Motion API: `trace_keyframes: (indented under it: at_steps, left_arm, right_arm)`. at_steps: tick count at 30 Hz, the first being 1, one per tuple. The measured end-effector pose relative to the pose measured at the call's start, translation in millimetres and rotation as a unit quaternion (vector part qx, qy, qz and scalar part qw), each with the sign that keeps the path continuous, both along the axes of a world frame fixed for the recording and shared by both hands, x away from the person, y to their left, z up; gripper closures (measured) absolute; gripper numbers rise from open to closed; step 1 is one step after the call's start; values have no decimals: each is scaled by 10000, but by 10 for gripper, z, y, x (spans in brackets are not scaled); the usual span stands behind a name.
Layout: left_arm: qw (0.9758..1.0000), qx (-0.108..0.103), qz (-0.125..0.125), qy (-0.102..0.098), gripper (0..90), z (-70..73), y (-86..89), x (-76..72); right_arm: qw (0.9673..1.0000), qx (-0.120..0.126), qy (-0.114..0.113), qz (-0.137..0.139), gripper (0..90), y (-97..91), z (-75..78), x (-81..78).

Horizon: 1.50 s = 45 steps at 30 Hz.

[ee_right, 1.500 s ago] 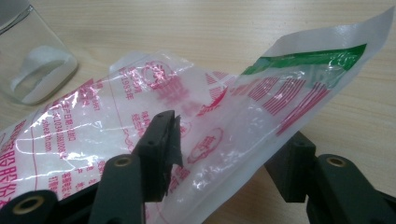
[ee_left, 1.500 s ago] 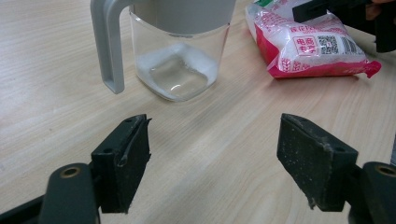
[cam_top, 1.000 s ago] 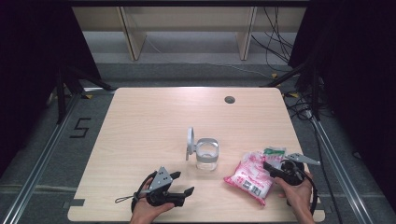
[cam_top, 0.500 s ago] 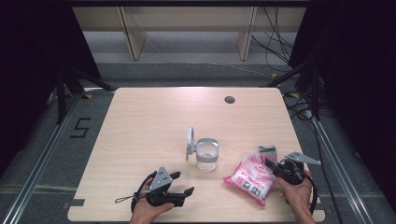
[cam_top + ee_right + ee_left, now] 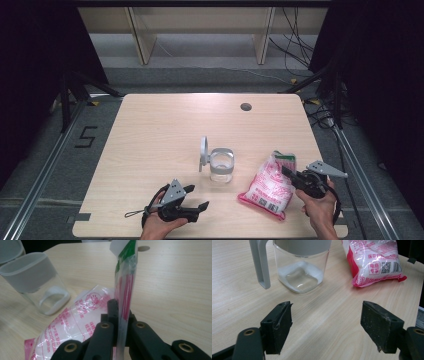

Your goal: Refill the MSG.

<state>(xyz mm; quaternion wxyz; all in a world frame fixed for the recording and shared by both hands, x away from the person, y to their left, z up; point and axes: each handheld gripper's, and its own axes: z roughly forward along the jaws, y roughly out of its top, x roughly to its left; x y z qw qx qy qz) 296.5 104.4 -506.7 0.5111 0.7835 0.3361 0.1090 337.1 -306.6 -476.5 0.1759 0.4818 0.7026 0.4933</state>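
Observation:
A pink and white bag of white grains (image 5: pixel 266 185) lies on the table at the front right, beside a clear jar (image 5: pixel 221 166) whose grey lid (image 5: pixel 203 154) stands flipped open. My right gripper (image 5: pixel 286 171) is shut on the bag's green-striped top edge and holds that end raised. In the right gripper view the thin edge (image 5: pixel 125 290) stands upright, pinched in the gripper (image 5: pixel 121 312), while the bag's body (image 5: pixel 72 325) sags to the table beside the jar (image 5: pixel 40 282). My left gripper (image 5: pixel 198 196) rests at the front edge, open and holding nothing. Its view (image 5: pixel 327 322) faces the jar (image 5: pixel 299 272) and the bag (image 5: pixel 374 262).
A dark cable hole (image 5: pixel 245 106) sits at the back right of the wooden table (image 5: pixel 160 130). Metal rails run along both sides on the floor. Cables and a shelf frame lie beyond the far edge.
The right gripper has shut on the bag's top edge and risen a little, so that end has come up off the table. The left gripper has stayed still.

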Motion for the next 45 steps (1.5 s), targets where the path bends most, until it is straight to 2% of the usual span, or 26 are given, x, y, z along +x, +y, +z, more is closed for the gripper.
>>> trace_keyframes:
  at_steps: [1, 2, 4, 7, 9, 10, 12, 14, 16, 17, 18, 19, 20, 22, 24, 25, 27, 30, 32, 34, 36, 38, 40, 41, 42, 45]
  left_arm:
    - [10000, 76, -39, -15, 247, 2, 3, 2]
    - [10000, 71, -28, 8, 248, 0, -10, -3]
    - [9999, 120, -73, -8, 247, -2, -26, 4]
    - [9999, 40, -115, -4, 247, -6, -89, 5]
    - [9998, 133, -169, 3, 247, -1, -138, 2]
    - [9997, 138, -210, -20, 247, -4, -174, 7]
    - [9997, 133, -188, 16, 247, 2, -276, 5]
    - [9993, 233, -299, -72, 247, 26, -400, 9]
    - [9987, 249, -418, -152, 249, 54, -563, -5]
    - [9982, 355, -414, -238, 250, 58, -612, 1]
    - [9964, 649, -346, -413, 250, 61, -683, -1]
    - [9928, 977, -386, -573, 248, 58, -743, 8]
    - [9918, 1029, -412, -629, 247, 41, -809, 21]
    - [9932, 937, -470, -510, 251, 14, -917, 55]
    - [9914, 1042, -595, -528, 250, 13, -1016, 71]
    - [9908, 1073, -598, -572, 251, 14, -1043, 75]
    - [9926, 918, -601, -517, 251, 1, -1121, 90]
    - [9922, 1042, -453, -517, 251, -5, -1198, 134]
    - [9923, 1038, -497, -463, 250, 7, -1229, 160]
    - [9936, 938, -429, -470, 250, 3, -1285, 174]
    - [9947, 827, -398, -455, 250, -4, -1321, 202]
    - [9947, 856, -323, -477, 252, 2, -1349, 215]
    - [9925, 1050, -342, -521, 254, 21, -1342, 240]
    - [9951, 839, -312, -425, 254, 19, -1368, 236]
    - [9956, 768, -275, -457, 255, 18, -1385, 244]
    - [9954, 794, -327, -432, 265, 12, -1450, 265]
  right_arm:
    - [10000, 13, 17, -3, 900, 12, 31, -17]
    - [9996, 30, -252, 145, 900, 14, 35, 8]
    - [9998, 4, -166, 139, 900, 49, 107, -37]
    - [9988, -40, -426, 240, 900, 93, 156, -22]
    - [9985, -130, -467, 270, 900, 90, 186, -12]
    - [9989, 129, -393, 227, 900, 125, 192, -16]
    - [9983, 12, -519, 275, 900, 117, 227, 1]
    - [9987, 145, -396, 274, 900, 157, 260, -14]
    - [9976, 32, -615, 323, 900, 163, 292, 1]
    - [9980, 109, -539, 322, 900, 179, 317, -18]
    - [9982, 86, -505, 322, 900, 184, 343, -33]
    - [9980, 102, -523, 350, 900, 199, 366, -45]
    - [9979, 17, -550, 349, 900, 199, 395, -59]
    - [9971, 64, -632, 410, 900, 211, 444, -78]
    - [9967, 115, -644, 472, 900, 226, 500, -107]
    - [9956, -13, -795, 497, 900, 225, 530, -104]
    - [9964, 45, -730, 440, 900, 253, 578, -132]
    - [9952, -38, -846, 494, 900, 277, 639, -110]
    - [9958, -10, -774, 484, 900, 292, 695, -113]
    - [9930, -262, -996, 581, 900, 289, 737, -76]
    - [9936, -306, -945, 531, 900, 306, 785, -78]
    - [9947, -243, -878, 484, 900, 322, 830, -74]
    - [9921, -437, -1059, 509, 900, 318, 870, -49]
    - [9927, -452, -996, 507, 900, 318, 904, -57]
    - [9911, -531, -1098, 529, 900, 305, 930, -39]
    - [9911, -541, -1111, 500, 900, 294, 1027, -33]
